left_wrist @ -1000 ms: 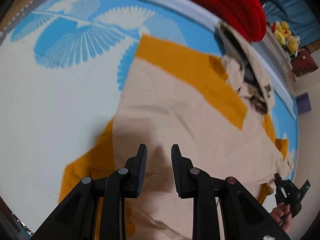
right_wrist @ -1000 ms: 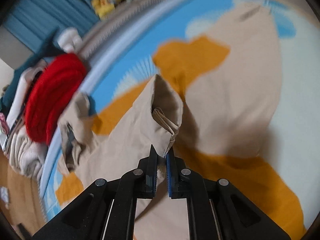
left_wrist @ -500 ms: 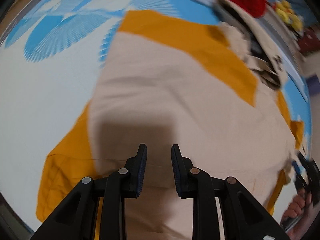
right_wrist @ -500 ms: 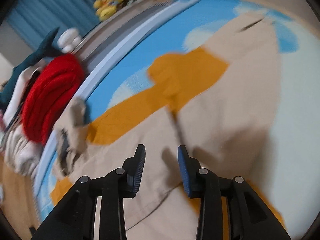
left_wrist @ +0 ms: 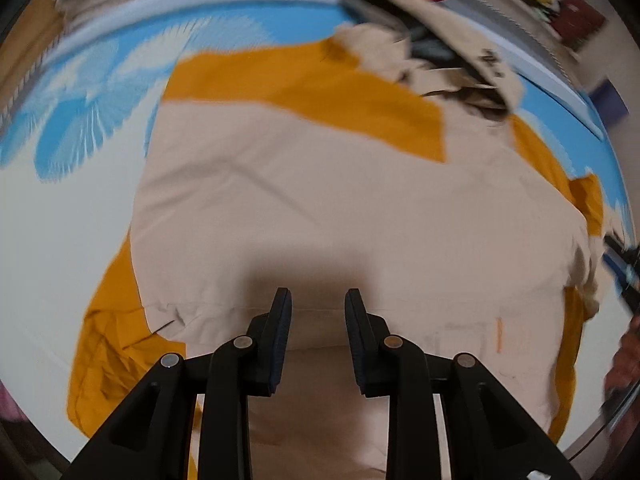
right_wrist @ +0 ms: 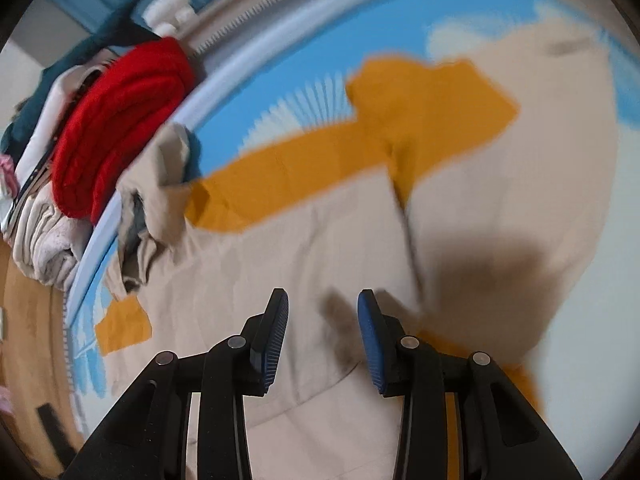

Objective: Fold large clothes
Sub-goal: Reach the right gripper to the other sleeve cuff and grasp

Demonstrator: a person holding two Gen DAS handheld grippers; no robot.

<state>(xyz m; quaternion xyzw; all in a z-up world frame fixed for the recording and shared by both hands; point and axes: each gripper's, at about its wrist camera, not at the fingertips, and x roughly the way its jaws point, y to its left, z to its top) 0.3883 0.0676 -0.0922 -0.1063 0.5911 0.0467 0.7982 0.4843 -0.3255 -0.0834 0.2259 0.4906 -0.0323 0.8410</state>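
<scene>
The beige and orange garment (left_wrist: 340, 208) is spread flat on the blue and white mat (left_wrist: 68, 216), with one folded panel laid over its middle. The left gripper (left_wrist: 316, 304) is held above it with the fingers parted and nothing between them; the right gripper (right_wrist: 322, 304) has just been opened, and its fingers are empty too. The released fold could be dragged open if a fingertip is caught on the loose edge, and the crumpled beige collar part (right_wrist: 156, 200) could be left bunched. No container is seen; only a pile of clothes with a red knit item (right_wrist: 120, 128) is lying beside the mat.
</scene>
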